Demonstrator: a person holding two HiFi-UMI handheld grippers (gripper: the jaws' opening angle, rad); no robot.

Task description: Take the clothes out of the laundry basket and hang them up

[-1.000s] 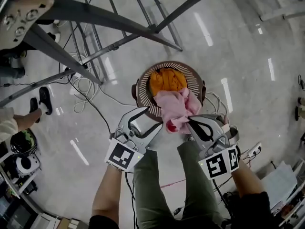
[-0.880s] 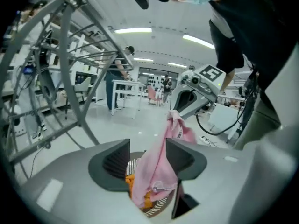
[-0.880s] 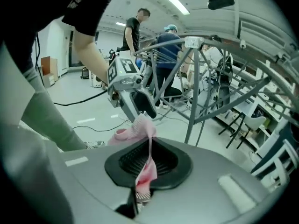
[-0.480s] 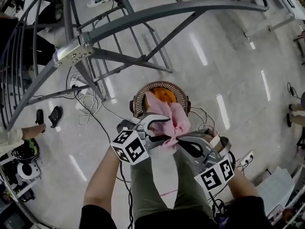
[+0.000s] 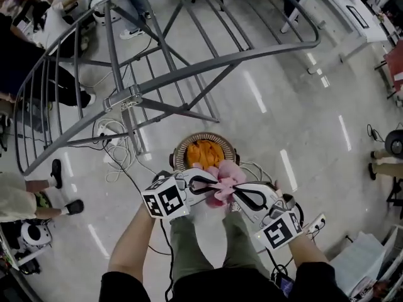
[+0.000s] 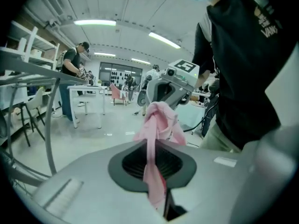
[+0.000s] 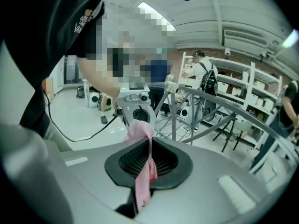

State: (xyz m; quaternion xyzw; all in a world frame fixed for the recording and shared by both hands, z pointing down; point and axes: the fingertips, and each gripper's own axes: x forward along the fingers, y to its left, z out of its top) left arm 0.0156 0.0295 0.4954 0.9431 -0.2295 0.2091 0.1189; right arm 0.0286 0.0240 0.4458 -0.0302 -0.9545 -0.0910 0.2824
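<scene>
The pink garment is out, bunched just above the laundry basket, which sits at twelve o'clock from my knees. An orange garment lies inside it, and I see nothing hung on the drying rack at eleven o'clock. My left gripper is closing its jaws on one end of the pink cloth, and my right gripper is clamped on the other. Both forearms reach forward with the tips nearly meeting, left at nine o'clock and right at three.
</scene>
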